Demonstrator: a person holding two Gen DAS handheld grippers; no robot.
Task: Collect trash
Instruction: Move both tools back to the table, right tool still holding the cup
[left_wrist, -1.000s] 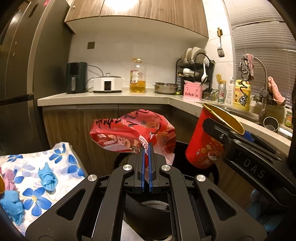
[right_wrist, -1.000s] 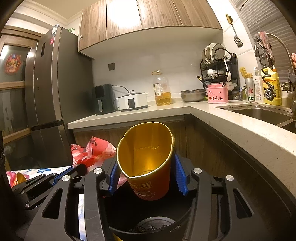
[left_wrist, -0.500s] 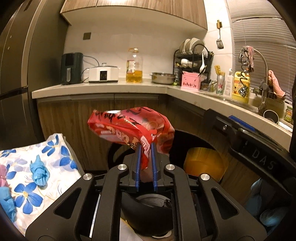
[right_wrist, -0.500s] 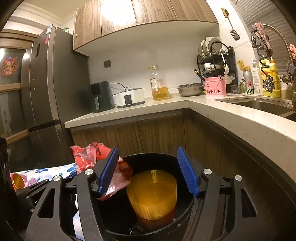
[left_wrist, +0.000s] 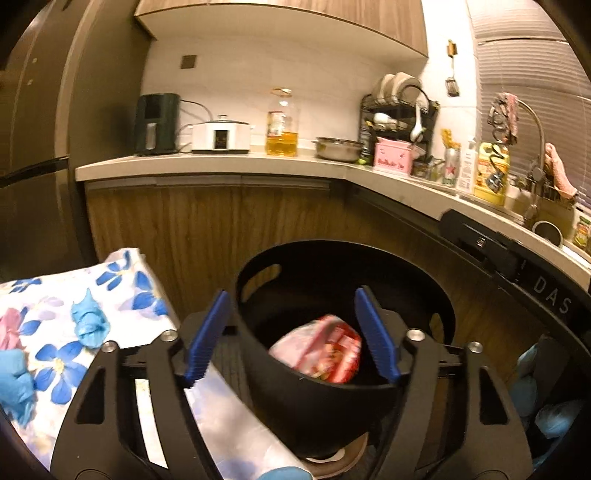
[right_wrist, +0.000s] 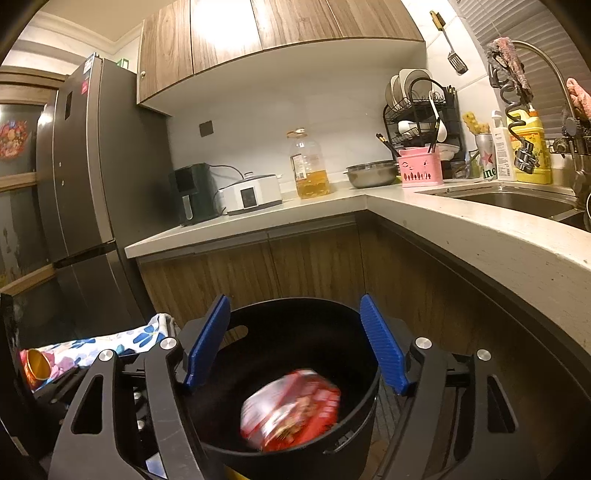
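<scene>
Left gripper (left_wrist: 291, 336): your jaws are opening wide, tilted slightly down, gripping nothing.
Right gripper (right_wrist: 295, 343): likewise opening, empty.
Red wrapper (right_wrist: 291, 410): blurred, lower centre, inside black bin (right_wrist: 291, 314).
Second cup (right_wrist: 35, 363): frame's left edge.

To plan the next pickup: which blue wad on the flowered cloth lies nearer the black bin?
The upper wad, toward the cloth's middle; the other wad sits at the picture's left edge, farther from the bin.

- The red snack wrapper (left_wrist: 325, 350), crumpled and blurred, is inside the black bin (left_wrist: 369, 258), nothing holding it.
- Blue crumpled gloves (left_wrist: 88, 321) lie on the flowered cloth (left_wrist: 129, 273), left of the bin.
</scene>
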